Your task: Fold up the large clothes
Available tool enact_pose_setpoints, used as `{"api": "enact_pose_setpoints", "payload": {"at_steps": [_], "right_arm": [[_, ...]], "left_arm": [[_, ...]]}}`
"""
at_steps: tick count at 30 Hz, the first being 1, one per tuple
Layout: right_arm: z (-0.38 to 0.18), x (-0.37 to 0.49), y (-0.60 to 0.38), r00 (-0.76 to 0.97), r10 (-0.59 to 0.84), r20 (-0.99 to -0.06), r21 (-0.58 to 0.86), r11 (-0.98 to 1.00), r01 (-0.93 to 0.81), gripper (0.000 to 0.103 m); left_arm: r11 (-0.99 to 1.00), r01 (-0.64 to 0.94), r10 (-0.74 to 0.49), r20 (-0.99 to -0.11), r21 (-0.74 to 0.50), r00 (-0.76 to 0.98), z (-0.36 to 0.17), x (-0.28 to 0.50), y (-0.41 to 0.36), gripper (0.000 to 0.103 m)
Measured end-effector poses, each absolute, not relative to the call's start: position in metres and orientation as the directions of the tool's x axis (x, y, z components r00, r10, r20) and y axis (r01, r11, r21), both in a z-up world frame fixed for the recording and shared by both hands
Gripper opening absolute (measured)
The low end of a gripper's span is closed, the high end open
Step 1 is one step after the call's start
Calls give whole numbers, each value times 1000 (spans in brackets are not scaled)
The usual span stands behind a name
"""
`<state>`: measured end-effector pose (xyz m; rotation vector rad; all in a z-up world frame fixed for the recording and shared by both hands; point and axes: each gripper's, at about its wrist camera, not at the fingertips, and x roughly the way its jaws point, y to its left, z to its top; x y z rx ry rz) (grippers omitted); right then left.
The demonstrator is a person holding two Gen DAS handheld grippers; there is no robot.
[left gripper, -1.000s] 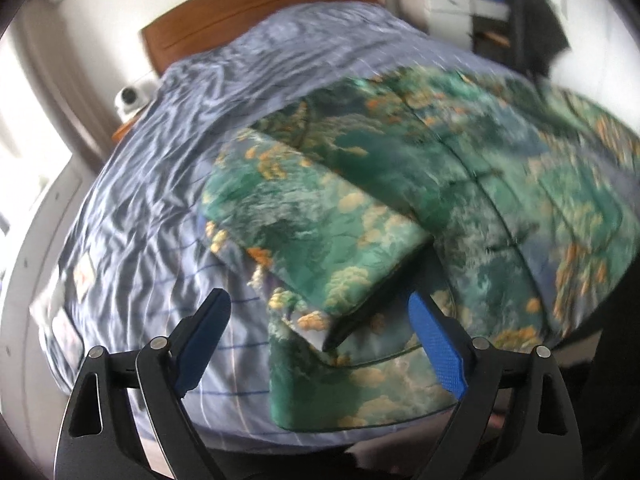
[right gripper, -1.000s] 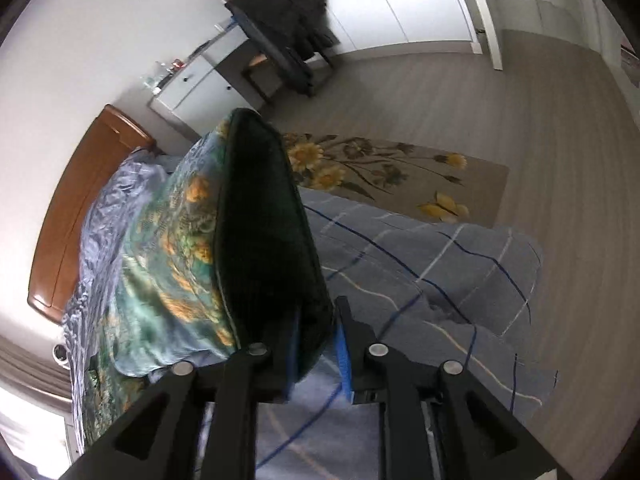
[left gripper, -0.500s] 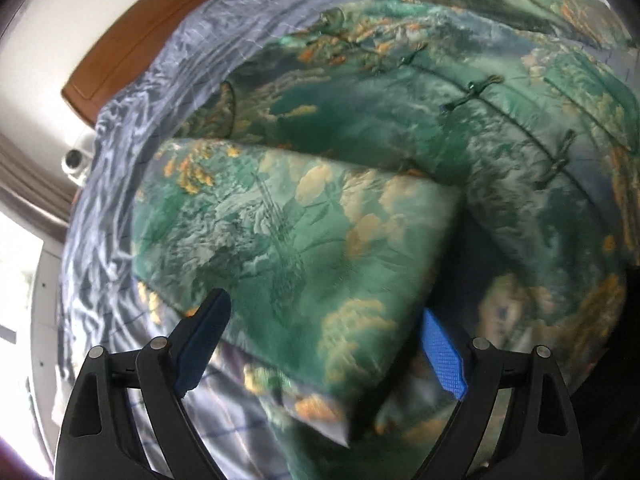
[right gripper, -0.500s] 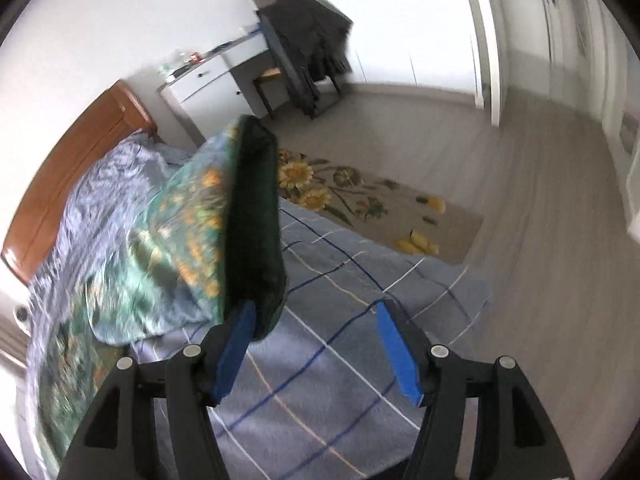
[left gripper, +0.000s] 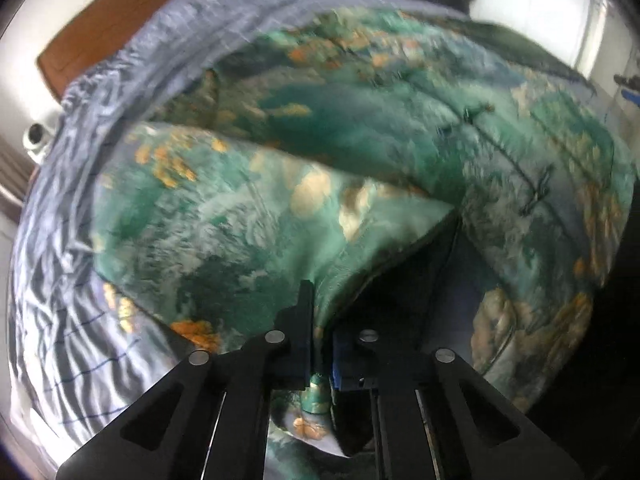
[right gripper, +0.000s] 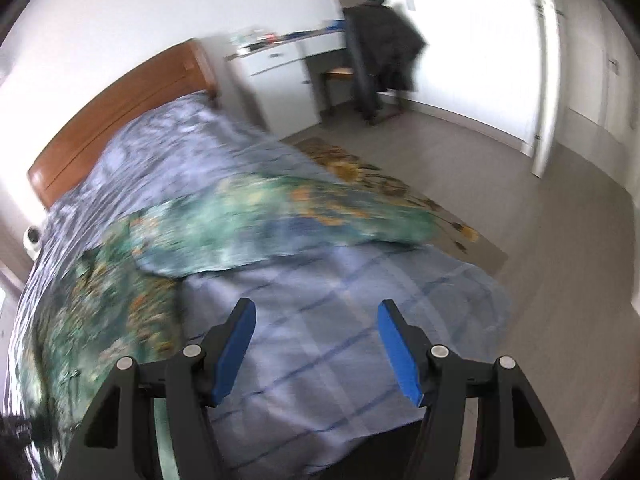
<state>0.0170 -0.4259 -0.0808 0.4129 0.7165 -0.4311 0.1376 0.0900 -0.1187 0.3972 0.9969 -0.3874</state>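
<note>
Left pinch on the folded flap, mid-fold

The green floral garment (left gripper: pixel 360 128) lies spread across the bed (right gripper: pixel 328 344); my left gripper (left gripper: pixel 318 344) is clamped on its folded flap's near edge at six o'clock, my right gripper (right gripper: pixel 316 344) gapes empty. Next, I judge, carry that flap toward twelve o'clock and lay it flat.

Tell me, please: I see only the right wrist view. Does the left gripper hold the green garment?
Observer: Yes. The left gripper is shut on a fold of the green garment.
Operator: Is the cloth pinched deep?
Observer: Yes, a bit of it pokes out behind the jaws.
Operator: Can you see buttons?
Observer: Dark fastenings run along the garment's right part.
</note>
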Motion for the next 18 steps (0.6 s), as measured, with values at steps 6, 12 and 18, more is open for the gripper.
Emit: {"api": "enact_pose_setpoints", "payload": {"at_steps": [6,12,18], "right_arm": [[-63,37,-376,727,-145,-671,206,906,371,65],[-52,42,-349,748,-105,-655,197,932,303,65],[-46,41,-338,757,-85,-648,197,941,274,64]], "left_arm": [[950,307,-161,-760,53,630,-56,118,147,4],[996,53,-88,-677,-72,730,-12,116,242,4],[943,-266,77,-644,-201,761,-10,108,343,4]]}}
